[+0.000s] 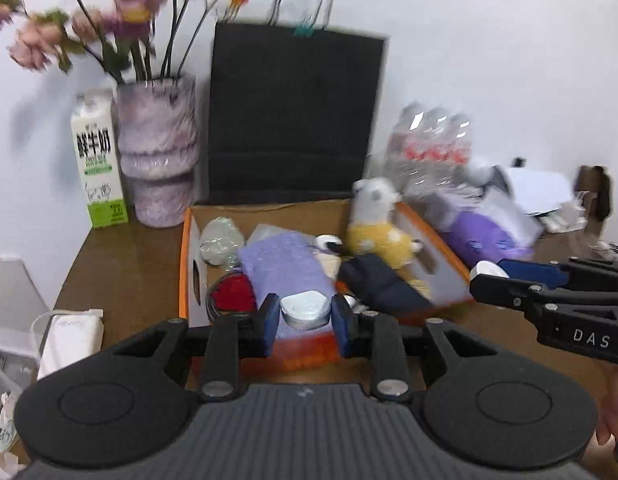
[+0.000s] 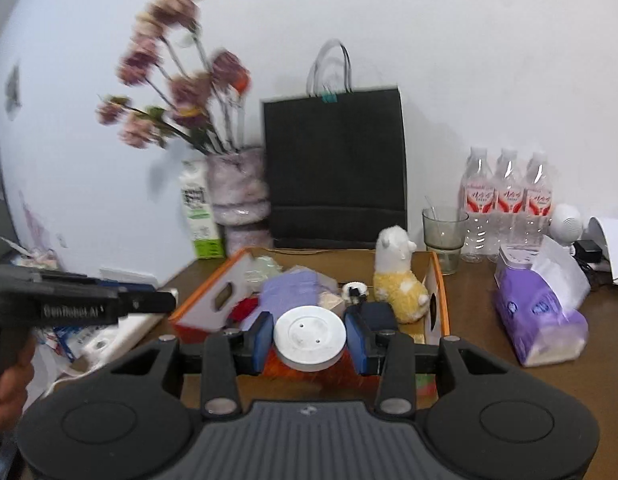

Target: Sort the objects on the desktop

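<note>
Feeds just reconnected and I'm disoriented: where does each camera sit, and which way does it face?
Left wrist: rides the left claw, facing the orange box and black bag; its fingers pinch a silver piece, right claw enters from the right.
Right wrist: rides the right claw, facing the box from further right; fingers pinch a white disc, left claw at left.
Shared: box, bag, plush toy.

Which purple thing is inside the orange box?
The flat purple cloth lies inside the orange box. The purple tissue pack sits outside it on the table; the purple vase stands behind.
</note>
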### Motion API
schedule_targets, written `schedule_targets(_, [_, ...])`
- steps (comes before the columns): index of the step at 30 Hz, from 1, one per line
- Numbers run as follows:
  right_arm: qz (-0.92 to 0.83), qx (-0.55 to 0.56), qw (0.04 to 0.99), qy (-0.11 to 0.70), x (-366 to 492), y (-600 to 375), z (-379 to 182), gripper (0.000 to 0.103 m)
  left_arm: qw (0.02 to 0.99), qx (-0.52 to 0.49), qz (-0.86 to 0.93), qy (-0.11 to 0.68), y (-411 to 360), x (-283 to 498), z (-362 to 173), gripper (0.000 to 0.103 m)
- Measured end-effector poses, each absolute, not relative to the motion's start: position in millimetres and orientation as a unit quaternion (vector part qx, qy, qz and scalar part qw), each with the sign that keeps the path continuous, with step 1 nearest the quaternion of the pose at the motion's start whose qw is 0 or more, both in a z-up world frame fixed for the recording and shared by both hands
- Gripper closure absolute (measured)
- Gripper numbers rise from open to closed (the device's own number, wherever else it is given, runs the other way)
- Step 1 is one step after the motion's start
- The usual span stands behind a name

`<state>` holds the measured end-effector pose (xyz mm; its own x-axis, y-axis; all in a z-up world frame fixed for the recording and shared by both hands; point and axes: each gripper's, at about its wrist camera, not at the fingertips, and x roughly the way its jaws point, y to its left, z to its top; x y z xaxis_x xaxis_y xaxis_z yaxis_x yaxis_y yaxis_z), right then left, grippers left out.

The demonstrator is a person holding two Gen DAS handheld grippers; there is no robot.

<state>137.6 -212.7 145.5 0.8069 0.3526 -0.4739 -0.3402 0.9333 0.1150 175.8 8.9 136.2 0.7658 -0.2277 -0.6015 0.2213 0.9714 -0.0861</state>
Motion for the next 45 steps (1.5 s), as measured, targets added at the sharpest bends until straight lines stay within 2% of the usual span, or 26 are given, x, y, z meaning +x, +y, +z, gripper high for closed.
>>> schedule_targets(3, [0.165, 0.004, 0.937, 0.308, 210.6, -194.4, 131.9, 0.065, 0.929, 0.001, -0.113, 0.354, 8.4, 222.7, 122.8, 0.075])
schedule_targets(6, [0.154, 0.004, 0.927, 0.342, 242.8, -187.6, 119.5, 0.065, 0.910, -0.004, -0.109, 0.401, 7.2, 263.4, 101.9, 0.074])
schedule_targets(8, [0.149, 0.010, 0.917, 0.369, 267.7, -183.7, 107.8, 0.064, 0.897, -0.006, -0.114, 0.426, 6.0, 278.3, 91.1, 0.067])
schedule_targets(9, [0.152, 0.017, 0.910, 0.386, 280.1, -182.6, 101.3, 0.064, 0.898, -0.006, -0.108, 0.427, 6.0, 281.7, 88.3, 0.053])
schedule_targets(10, [0.153, 0.026, 0.904, 0.399, 288.6, -182.6, 96.0, 0.063, 0.903, -0.006, -0.100, 0.418, 7.3, 282.5, 88.0, 0.035])
schedule_targets(12, [0.153, 0.040, 0.898, 0.410, 298.9, -182.0, 88.5, 0.046, 0.910, -0.012, -0.089, 0.405, 10.9, 281.1, 90.9, 0.012])
schedule_targets(13, [0.155, 0.038, 0.897, 0.412, 301.7, -180.5, 87.4, 0.036, 0.912, -0.017, -0.089, 0.400, 14.3, 279.5, 94.0, 0.012])
schedule_targets(14, [0.153, 0.036, 0.899, 0.408, 301.5, -179.1, 88.1, 0.033, 0.913, -0.020, -0.091, 0.398, 16.6, 278.7, 97.6, 0.011])
schedule_targets(16, [0.144, 0.025, 0.905, 0.399, 297.3, -175.7, 90.4, 0.033, 0.913, -0.022, -0.095, 0.396, 22.1, 272.5, 105.2, 0.000])
schedule_targets(21, [0.142, 0.011, 0.922, 0.360, 253.8, -179.3, 105.4, 0.031, 0.926, -0.009, -0.100, 0.364, 34.7, 228.2, 118.8, 0.000])
schedule_targets(25, [0.133, -0.005, 0.943, 0.305, 190.6, -185.9, 114.0, 0.020, 0.947, 0.012, -0.083, 0.311, 46.7, 167.5, 126.5, 0.000])
schedule_targets(29, [0.128, -0.036, 0.953, 0.273, 120.1, -190.2, 110.1, 0.018, 0.952, 0.036, -0.097, 0.287, 62.0, 95.5, 128.1, 0.000])
schedule_targets(37, [0.158, -0.010, 0.948, 0.274, 22.4, -203.8, 84.0, 0.014, 0.960, 0.078, -0.070, 0.261, 114.3, -52.1, 91.6, 0.000])
schedule_targets(42, [0.160, -0.014, 0.948, 0.275, -9.0, -203.0, 75.3, 0.014, 0.955, 0.061, -0.042, 0.289, 124.5, -94.6, 58.8, 0.000])
schedule_targets(45, [0.164, -0.012, 0.949, 0.268, -23.0, -203.6, 75.7, 0.014, 0.960, 0.110, -0.002, 0.259, 115.0, -107.3, 46.9, 0.000])
